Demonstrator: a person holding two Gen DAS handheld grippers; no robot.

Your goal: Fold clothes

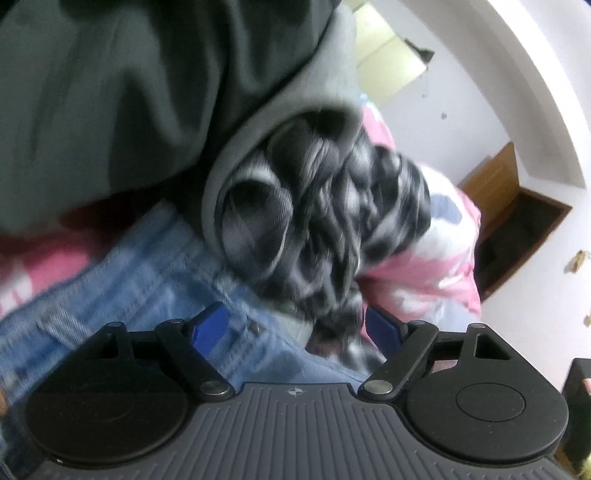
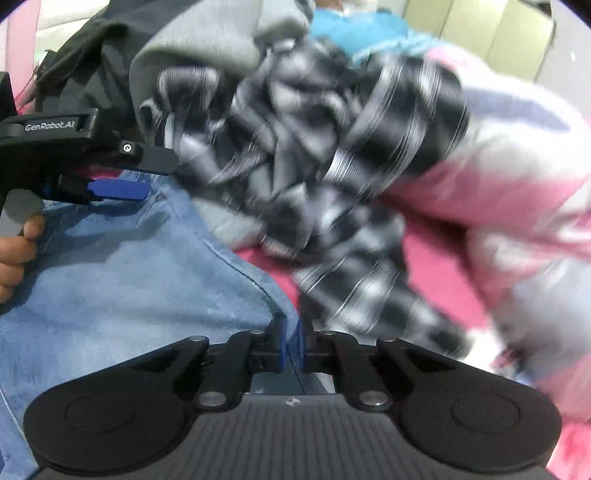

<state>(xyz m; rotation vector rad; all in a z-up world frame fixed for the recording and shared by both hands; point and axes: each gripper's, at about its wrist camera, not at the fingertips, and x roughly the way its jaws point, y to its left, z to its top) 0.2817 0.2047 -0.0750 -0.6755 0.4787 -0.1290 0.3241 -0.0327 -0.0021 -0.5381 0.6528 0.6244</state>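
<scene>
The right gripper (image 2: 291, 341) has its jaws pressed together on an edge of the blue jeans (image 2: 122, 280) — the denim fold runs straight up between the two blue pads. The jeans spread out to the left of it, over a pink patterned blanket (image 2: 517, 192) that looks like bedding.

The left gripper (image 1: 295, 325) hangs just above the same jeans (image 1: 147, 273) with its jaws spread wide, nothing between them. From the right wrist view that gripper (image 2: 147, 177) shows side-on at the far left, with a hand (image 2: 14, 258) wrapped round its handle, its blue pad close over the denim.

Crowding in is a heap of other clothes. A black-and-white checked garment (image 1: 332, 221) lies bunched up right ahead of the left gripper, trailing down toward its right-hand pad and lying partly over the jeans. A grey hooded top (image 1: 129, 92) hangs or lies above that, its lighter grey lining curling round the checked cloth. In the right wrist view the checked garment (image 2: 332, 166) sits just beyond the pinched edge, with the grey top (image 2: 203, 44) behind it and something turquoise (image 2: 354, 29) further back — too blurred to name.

Off to the side stand a white wall (image 1: 517, 92) and a brown wooden opening (image 1: 517, 221).
</scene>
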